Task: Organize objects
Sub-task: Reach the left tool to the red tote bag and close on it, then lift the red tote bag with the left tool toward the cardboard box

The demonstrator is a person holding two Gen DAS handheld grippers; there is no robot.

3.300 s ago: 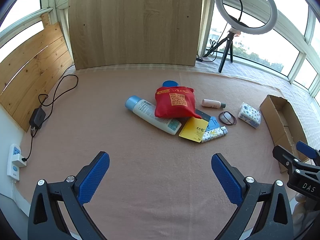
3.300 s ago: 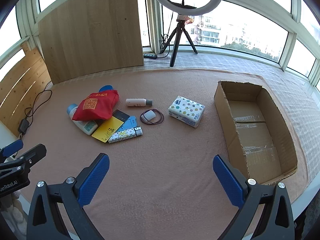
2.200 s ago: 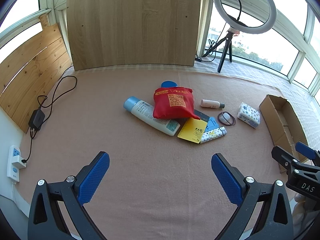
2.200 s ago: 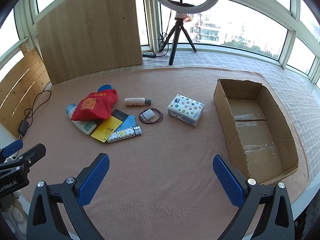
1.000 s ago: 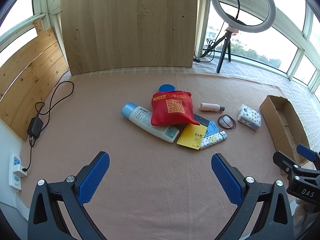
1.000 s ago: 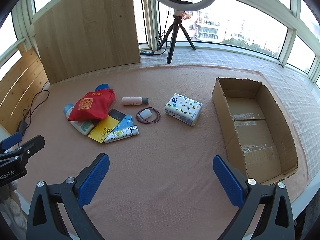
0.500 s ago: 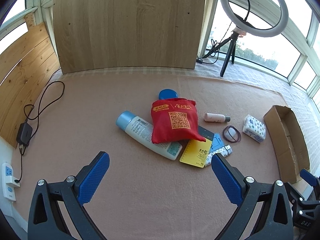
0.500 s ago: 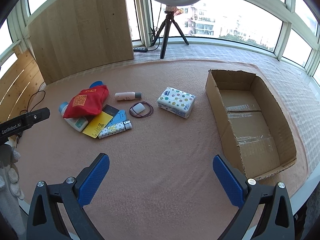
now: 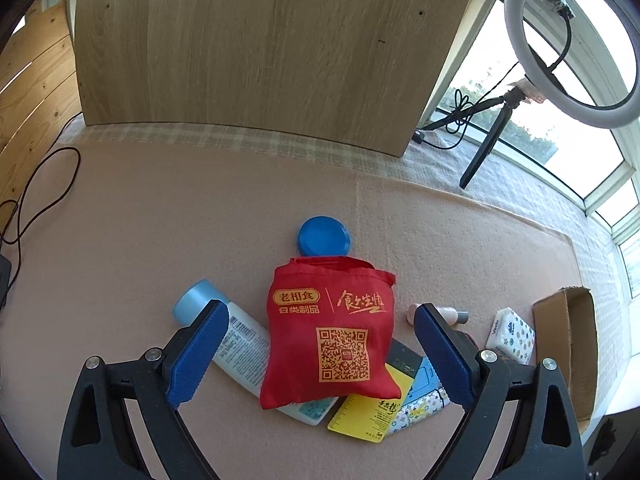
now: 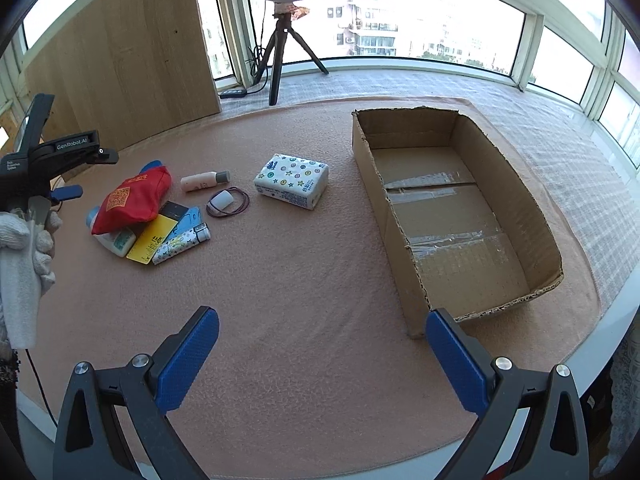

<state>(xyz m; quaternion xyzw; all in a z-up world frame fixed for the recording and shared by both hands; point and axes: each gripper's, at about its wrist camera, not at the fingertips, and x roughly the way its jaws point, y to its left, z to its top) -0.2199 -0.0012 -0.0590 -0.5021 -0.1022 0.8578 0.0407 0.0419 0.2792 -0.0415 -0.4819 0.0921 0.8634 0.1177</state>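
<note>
With both sets of jaws spread wide and empty, left gripper [image 9: 320, 354] hangs over the red QR-code pouch [image 9: 332, 332] on the mat's pile, its body reading "GenRobot.AI"; right gripper [image 10: 322, 358] hangs near the cardboard box [image 10: 404, 236].

My blue finger pads [image 9: 200, 354] look ribbed; the red bag [image 9: 332, 332] is matt cloth, the box [image 10: 456, 216] rough cardboard with glossy tape.

Left wrist view hangs close over the red bag [image 9: 332, 336]; right views it from afar.
</note>
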